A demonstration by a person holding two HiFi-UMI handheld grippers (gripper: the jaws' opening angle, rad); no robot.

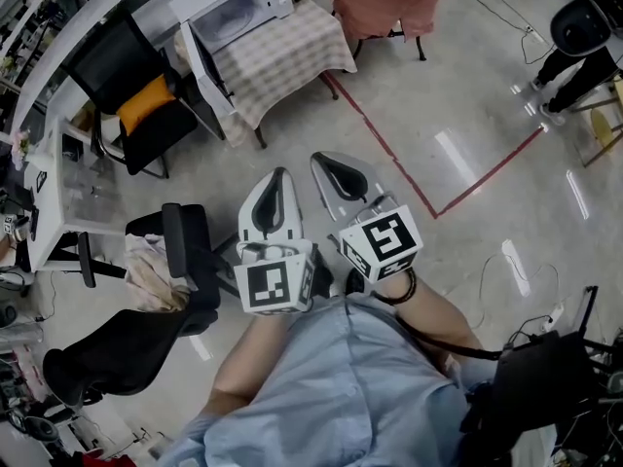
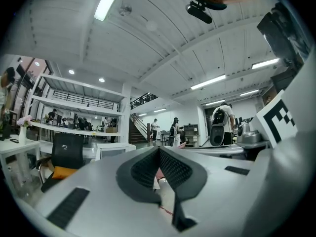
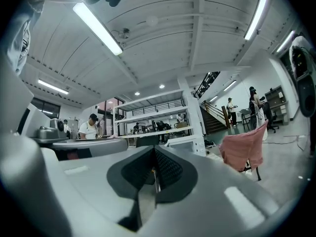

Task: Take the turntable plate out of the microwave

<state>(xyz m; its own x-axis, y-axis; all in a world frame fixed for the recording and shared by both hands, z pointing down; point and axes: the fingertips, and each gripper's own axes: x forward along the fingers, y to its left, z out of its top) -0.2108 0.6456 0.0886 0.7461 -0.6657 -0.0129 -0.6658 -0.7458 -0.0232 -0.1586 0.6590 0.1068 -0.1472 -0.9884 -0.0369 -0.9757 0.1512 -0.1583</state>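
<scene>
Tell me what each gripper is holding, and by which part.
Nothing is held. The left gripper and the right gripper both have jaws shut together with nothing between them, apart from the white microwave.

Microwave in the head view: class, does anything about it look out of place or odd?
The microwave on the checked-cloth table has its door swung wide open. Nothing else looks spilled, tilted or damaged.

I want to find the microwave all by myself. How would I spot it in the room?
Follow the red floor line to its far end, where a table with a checked cloth stands. The microwave sits on that table. It is the only white box there, door swung open, next to a black chair with an orange cushion.
</scene>
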